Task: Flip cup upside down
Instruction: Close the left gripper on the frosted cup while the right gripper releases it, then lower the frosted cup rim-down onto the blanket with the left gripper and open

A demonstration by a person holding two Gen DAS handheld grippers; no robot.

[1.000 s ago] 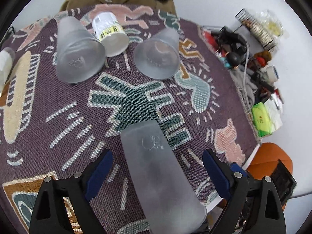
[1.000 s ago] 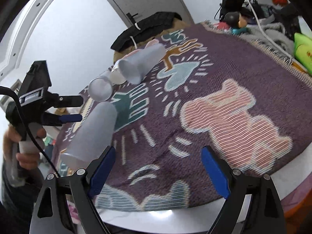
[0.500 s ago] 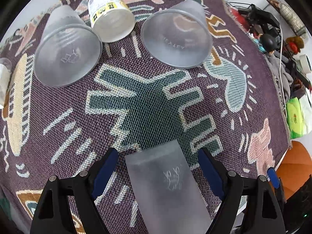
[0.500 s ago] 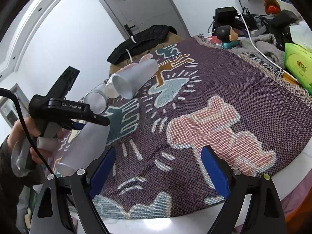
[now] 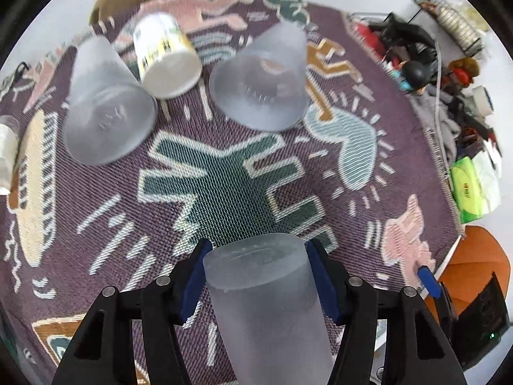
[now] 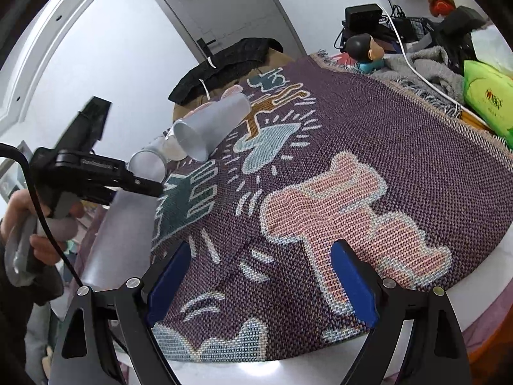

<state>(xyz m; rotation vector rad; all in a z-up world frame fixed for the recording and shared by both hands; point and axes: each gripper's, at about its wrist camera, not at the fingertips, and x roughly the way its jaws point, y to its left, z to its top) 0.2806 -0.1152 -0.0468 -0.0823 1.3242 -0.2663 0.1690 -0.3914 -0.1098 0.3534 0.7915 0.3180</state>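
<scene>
My left gripper is shut on a frosted plastic cup, its blue pads pressing both sides near the cup's closed base, which points away from me. The cup lies on its side on the patterned cloth at the table's near edge. In the right wrist view the same cup shows at the left under the left gripper. My right gripper is open and empty above the cloth's front edge.
Two more frosted cups and a white labelled tub lie on their sides at the far part of the cloth. Clutter, cables and a green packet sit at the right. An orange chair stands beyond the table edge.
The left gripper moved forward over the lying cup and closed its jaws on it near the base. The right gripper stayed open and drew back a little.
</scene>
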